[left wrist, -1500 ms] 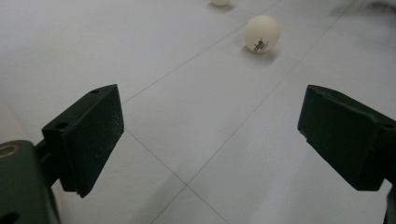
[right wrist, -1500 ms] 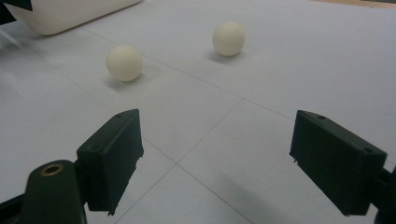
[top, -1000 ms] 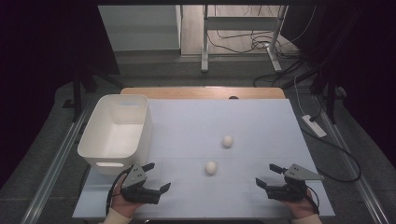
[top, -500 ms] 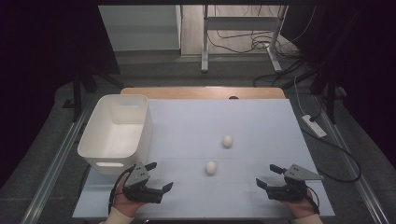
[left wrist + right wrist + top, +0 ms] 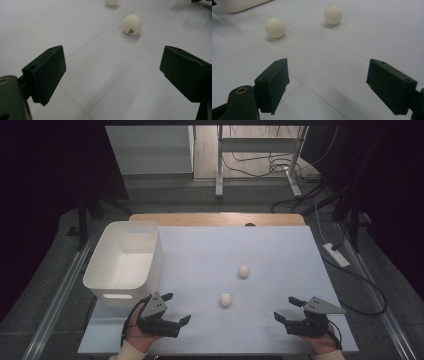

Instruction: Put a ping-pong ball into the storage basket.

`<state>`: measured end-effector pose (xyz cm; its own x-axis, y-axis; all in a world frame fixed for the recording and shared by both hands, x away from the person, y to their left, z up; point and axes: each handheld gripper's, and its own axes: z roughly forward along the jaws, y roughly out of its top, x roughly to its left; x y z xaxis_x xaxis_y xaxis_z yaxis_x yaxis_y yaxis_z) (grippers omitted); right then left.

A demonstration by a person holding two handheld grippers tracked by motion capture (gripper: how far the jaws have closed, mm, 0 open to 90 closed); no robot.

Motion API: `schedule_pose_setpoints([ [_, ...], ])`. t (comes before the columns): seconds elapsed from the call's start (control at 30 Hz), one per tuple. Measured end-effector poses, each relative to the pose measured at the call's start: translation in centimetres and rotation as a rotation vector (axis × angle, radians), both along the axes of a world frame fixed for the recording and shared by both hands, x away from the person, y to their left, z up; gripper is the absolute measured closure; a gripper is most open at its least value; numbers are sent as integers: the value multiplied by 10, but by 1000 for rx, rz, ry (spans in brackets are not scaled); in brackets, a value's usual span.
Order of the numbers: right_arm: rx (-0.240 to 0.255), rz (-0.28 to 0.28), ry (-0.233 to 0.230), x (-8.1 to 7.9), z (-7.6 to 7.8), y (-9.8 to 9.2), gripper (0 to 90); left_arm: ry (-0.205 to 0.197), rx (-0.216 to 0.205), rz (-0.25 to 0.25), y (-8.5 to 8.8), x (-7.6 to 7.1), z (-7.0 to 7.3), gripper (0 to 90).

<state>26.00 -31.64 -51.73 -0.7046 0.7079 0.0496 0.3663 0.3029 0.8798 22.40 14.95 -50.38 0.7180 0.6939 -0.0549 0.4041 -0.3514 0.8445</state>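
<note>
Two white balls lie on the pale table [image 5: 280, 255]. The near ball [image 5: 226, 299] [image 5: 132, 24] [image 5: 275, 27] carries a small dark print. The far ball [image 5: 243, 271] [image 5: 111, 2] [image 5: 333, 15] rests a little behind it, to the right. My left gripper [image 5: 176, 307] [image 5: 112, 67] is held open at the front left, with the near ball ahead of its jaws and apart from them. At the front right my right gripper [image 5: 285, 308] [image 5: 327, 82] is also open and points at both balls. Nothing is between either pair of jaws.
A white plastic bin [image 5: 125, 262] [image 5: 239, 5] stands at the table's left side, just behind the left gripper. A wooden strip [image 5: 217, 219] runs along the table's far edge. Cables and a power strip [image 5: 336, 255] lie on the floor to the right.
The left gripper has edged slightly to the right. The right gripper and both balls have stayed where they were.
</note>
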Motion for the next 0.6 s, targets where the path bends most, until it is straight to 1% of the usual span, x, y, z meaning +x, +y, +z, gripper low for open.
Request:
schedule_pose_setpoints([
  [0.17,4,-3,-1,1,0,0,178,-7,-2,2,-2,2,7,72],
  [0.53,8,1,-1,0,1,0,178,0,6,0,-10,8,14,73],
  [0.6,6,-1,0,1,1,0,178,3,1,-3,-10,9,16,73],
])
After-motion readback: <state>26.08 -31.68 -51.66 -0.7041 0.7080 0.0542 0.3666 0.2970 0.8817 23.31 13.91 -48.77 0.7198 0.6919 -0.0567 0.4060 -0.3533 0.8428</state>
